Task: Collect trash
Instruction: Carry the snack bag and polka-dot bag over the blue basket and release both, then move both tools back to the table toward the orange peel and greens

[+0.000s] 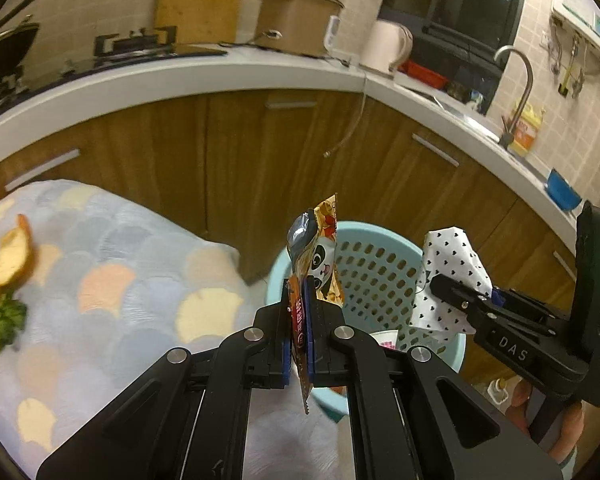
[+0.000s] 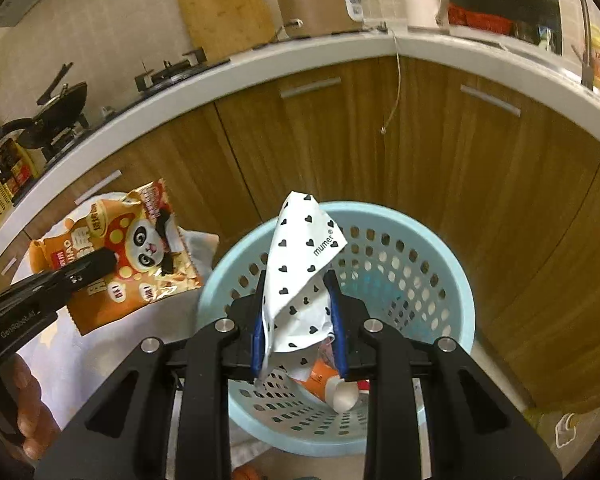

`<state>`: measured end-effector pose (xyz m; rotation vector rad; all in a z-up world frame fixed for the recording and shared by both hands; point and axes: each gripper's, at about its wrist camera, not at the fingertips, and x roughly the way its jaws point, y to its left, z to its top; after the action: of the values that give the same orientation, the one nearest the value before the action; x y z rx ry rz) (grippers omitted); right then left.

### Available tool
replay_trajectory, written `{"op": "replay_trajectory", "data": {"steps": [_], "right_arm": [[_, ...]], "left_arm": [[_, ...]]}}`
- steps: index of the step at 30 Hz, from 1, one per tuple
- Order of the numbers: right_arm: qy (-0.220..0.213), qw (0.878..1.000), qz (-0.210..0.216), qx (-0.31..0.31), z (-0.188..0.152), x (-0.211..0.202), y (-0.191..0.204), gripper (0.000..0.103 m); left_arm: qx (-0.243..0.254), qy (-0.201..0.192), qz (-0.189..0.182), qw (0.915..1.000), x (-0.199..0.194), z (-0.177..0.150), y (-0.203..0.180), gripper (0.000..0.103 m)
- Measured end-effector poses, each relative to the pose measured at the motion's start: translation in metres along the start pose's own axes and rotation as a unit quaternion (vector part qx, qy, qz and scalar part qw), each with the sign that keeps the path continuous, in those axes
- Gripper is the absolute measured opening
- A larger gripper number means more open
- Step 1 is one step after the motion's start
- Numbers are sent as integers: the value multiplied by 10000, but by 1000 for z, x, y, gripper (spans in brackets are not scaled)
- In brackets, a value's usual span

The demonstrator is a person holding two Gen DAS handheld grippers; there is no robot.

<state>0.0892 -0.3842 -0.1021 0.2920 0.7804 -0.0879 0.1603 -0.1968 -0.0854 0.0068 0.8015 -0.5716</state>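
My left gripper (image 1: 299,300) is shut on an orange panda snack wrapper (image 1: 320,256), held upright beside the near left rim of a light blue perforated bin (image 1: 380,272). The right wrist view shows this wrapper (image 2: 128,256) left of the bin (image 2: 420,264). My right gripper (image 2: 298,312) is shut on a white wrapper with black hearts (image 2: 300,268), held over the bin's opening. That wrapper also shows in the left wrist view (image 1: 452,276). An orange tube with a white cap (image 2: 332,388) lies inside the bin.
A table with a pastel scallop-pattern cloth (image 1: 112,292) stands left of the bin, with orange peel (image 1: 12,256) and broccoli (image 1: 0,324) on it. Wooden cabinets (image 1: 260,160) under a white counter (image 1: 180,76) stand behind.
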Motion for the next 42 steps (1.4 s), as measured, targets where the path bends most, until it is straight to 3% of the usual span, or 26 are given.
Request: {"op": "replay_trajectory", "data": {"steps": [11,12,13,14,15,16,22,29,42], "right_arm": [[391,9972,257,582,-1,19,-31,29],[431,9968,248,621,-1,21,-34,35],[460,9965,221,665,-2,22,-36,43],[463,9962,190,714,-4,23,-38,62],[450,9959,167,767,-5,23,-40,68],[468,9956,177,790,-7,24,-41,68],[457,9930,307,1045,-9,21,-47,68],[400,9947,327,893,-2,14,-31,68],[78,9965,818,-181,15,-8,77,68]], "left_arm": [[139,367,-38,9992,34,0,-20,8],[157,426,-59,9990,37,-1,-21,14],[183,457,-35,9988,38,-2,-23,27],[213,447,22,9988,39,-3,-25,36],[248,409,104,9988,38,-4,-26,48],[290,362,167,9988,36,-5,-27,51],[311,306,207,9988,26,-6,-22,51],[125,53,253,9996,0,-7,-6,51],[-457,-577,727,9946,-82,-12,71,51]]}}
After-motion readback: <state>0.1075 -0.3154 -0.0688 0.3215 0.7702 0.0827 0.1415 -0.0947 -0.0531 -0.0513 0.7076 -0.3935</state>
